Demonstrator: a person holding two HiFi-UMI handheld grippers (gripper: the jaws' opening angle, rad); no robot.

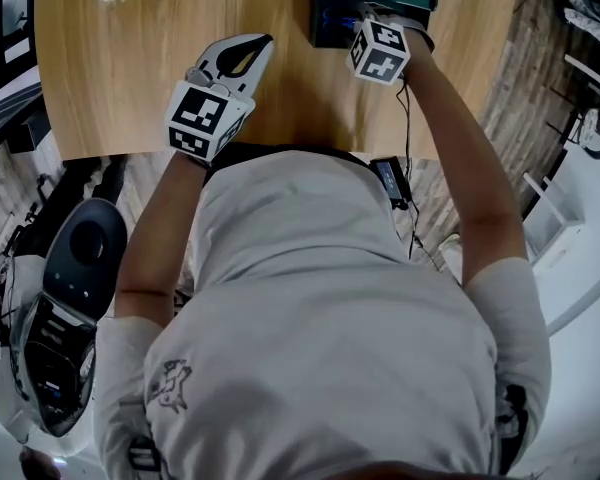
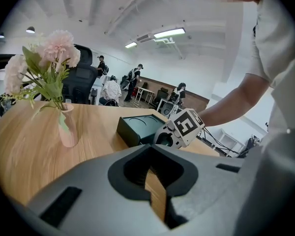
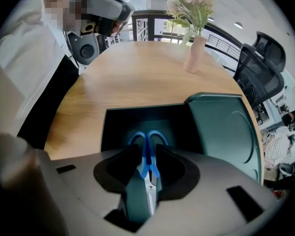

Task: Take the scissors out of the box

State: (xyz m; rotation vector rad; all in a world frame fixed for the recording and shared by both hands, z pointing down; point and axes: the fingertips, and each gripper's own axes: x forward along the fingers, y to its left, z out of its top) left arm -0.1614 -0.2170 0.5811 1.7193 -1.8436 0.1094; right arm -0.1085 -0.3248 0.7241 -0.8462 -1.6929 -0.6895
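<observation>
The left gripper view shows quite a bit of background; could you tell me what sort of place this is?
Probably an open-plan office or lab: people sit and stand at the back, a black office chair stands behind the wooden table, and strip lights run along the ceiling.

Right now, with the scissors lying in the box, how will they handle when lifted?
The scissors look stiff, with metal blades, so probably no flop. Smooth blades, likely slippery. Gripped near the pivot, the blue handles may tip down.
</observation>
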